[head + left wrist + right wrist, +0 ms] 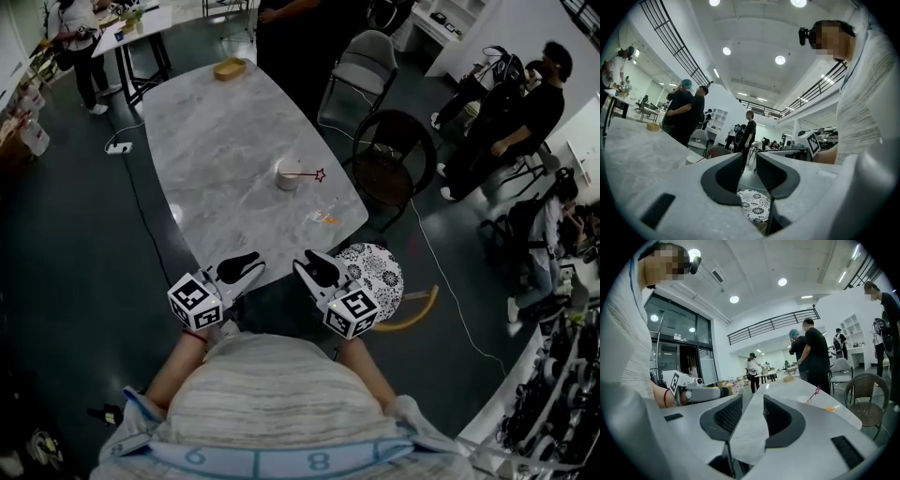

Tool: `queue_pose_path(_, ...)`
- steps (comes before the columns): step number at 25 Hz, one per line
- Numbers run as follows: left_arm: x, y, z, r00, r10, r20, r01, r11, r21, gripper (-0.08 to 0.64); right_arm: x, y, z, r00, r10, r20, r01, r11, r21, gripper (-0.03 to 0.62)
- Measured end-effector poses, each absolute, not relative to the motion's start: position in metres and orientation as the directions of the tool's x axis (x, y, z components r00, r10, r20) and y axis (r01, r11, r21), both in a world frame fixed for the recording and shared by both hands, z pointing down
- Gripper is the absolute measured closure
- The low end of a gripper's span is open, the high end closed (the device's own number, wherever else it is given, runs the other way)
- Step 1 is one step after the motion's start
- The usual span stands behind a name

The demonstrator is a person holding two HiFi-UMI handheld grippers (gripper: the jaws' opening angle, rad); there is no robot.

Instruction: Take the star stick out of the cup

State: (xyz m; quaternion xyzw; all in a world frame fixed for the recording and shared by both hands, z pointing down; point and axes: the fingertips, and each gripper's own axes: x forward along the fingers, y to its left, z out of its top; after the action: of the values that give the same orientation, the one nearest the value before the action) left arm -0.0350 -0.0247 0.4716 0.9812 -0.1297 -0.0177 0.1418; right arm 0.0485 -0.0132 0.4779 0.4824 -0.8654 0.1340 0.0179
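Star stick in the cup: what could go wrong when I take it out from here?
1. The cup stands free; the left gripper and right gripper are open, at the near edge of the table. Pulling the leaning star stick sideways might tip it.
2. The stick is thin, so a grip may slip.
3. An orange scrap lies before the cup and could be swept off.

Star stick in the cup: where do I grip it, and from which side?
Likely the bare shaft of the star stick just outside the cup, approached from the right with the right claw. It leans over the rim rightward, star outermost, so that stretch is clear.
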Motion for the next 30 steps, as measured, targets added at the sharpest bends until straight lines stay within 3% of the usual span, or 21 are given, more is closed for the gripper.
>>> queue_pose_path(13,-0.055,-0.069,0.489,0.990,-0.139,0.019,-0.139,-0.949,0.282,0.471,0.033,-0.060,0.497,-0.381,-0.906,0.183,-0.914,0.339,-0.223,0.472)
queue_pose_path(30,0.023,-0.082,0.508,0.982,-0.171,0.076,-0.186,-0.934,0.305,0.463,0.121,-0.062,0.554,-0.415,-0.828,0.376,-0.909,0.366,-0.198,0.442)
